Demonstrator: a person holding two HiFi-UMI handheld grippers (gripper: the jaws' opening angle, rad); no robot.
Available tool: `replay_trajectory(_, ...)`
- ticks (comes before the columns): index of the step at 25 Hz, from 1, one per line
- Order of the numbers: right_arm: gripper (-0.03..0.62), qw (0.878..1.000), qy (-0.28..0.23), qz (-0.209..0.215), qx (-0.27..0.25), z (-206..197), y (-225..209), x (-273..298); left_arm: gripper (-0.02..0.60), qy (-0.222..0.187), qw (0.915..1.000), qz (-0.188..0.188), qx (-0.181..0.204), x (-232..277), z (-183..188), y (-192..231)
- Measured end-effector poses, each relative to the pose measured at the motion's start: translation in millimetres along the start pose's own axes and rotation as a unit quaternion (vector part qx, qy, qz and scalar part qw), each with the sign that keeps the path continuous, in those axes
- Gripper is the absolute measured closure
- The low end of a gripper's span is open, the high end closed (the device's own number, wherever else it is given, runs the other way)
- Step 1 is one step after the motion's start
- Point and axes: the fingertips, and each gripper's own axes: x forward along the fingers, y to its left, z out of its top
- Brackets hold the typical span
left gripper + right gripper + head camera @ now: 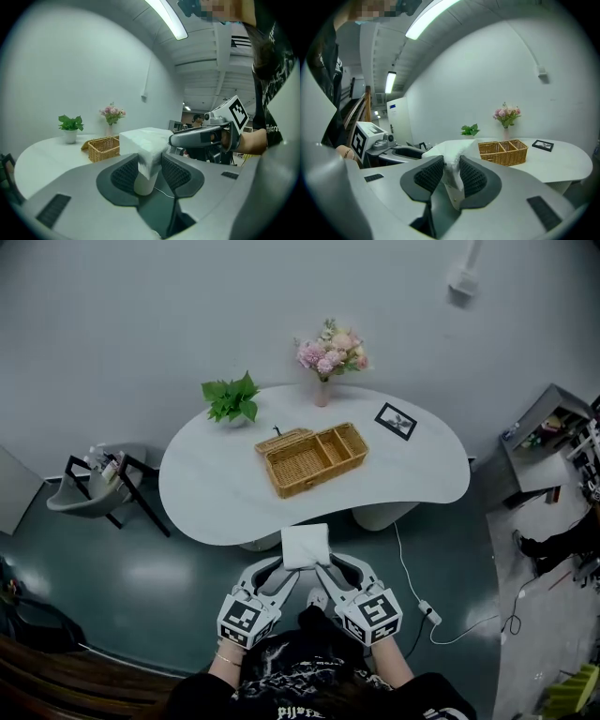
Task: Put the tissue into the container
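The left gripper and right gripper each pinch an edge of the soft white folded tissue stack, held between them. The compartmented woven wicker basket sits well ahead. The stack looks light and limp (probably saggy), so two-sided edge grips suit it.

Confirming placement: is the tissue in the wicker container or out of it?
Out. The left hand-held gripper and right hand-held gripper each clamp the tissue near the table edge, short of the wicker container, which looks empty.
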Motion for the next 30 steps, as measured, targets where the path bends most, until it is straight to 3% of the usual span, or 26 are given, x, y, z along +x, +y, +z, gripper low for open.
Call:
replay_trajectory(9,0.465,0.999,0.005,0.042,-0.019,9.5,-57.8,21.8,0.414,-0.008,0.9984,0.039,-0.04,55.8,7.8,15.6)
replay_trajectory(18,0.465,0.997,0.017,0.074,-0.028,9.3,-95.6,35.5,0.414,-0.006,0.9958,0.078,-0.048,92.0,9.5,23.1)
replay_trajectory(30,0.465,0.998,0.019,0.06,-0.027,16.5,-123.2,47.7,0.414,-0.004,0.9962,0.069,-0.053,120.2,18.2,36.3)
